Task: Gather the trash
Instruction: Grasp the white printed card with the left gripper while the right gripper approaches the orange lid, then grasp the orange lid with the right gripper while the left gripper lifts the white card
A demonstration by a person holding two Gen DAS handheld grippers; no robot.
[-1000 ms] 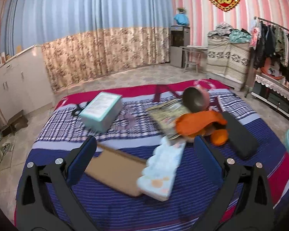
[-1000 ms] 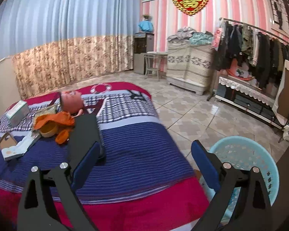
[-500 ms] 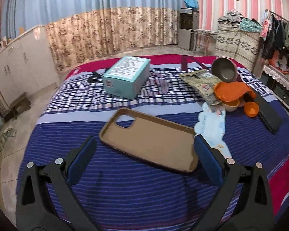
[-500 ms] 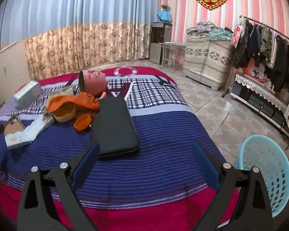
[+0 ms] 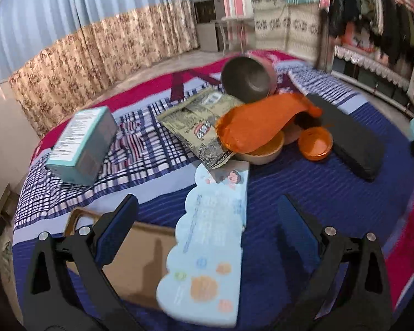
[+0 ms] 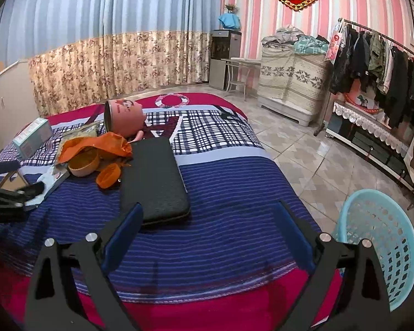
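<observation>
Room: pink striped wall, blue and floral curtains (image 6: pixel 118 55), a clothes rack (image 6: pixel 378 63) at right, tiled floor.
Bed: its blanket (image 6: pixel 220 220) is blue-striped near the cameras, plaid and red farther back; all the clutter lies on it.
Basket: a light blue plastic basket (image 6: pixel 383 242) stands on the floor just beside the bed's right corner, partly cut off by the right gripper.
Black case: a flat black case (image 6: pixel 151 179) lies right of the pile.
Trash pile: an orange bag (image 5: pixel 259 127) draped over a bowl, an orange lid (image 5: pixel 316 143), a printed wrapper (image 5: pixel 201 127), a tipped pot (image 5: pixel 247 80), a teal box (image 5: pixel 82 143).
Left gripper (image 5: pixel 207 226): low over the bed, angled down, fingers spread wide on either side of a pale blue cloud-edged card (image 5: pixel 209 248), apparently not touching it; a brown phone case (image 5: pixel 135 259) lies partly beneath. This view is motion-blurred.
Right gripper (image 6: pixel 207 229): level above the bed's near edge, fingers wide apart, holding nothing.
</observation>
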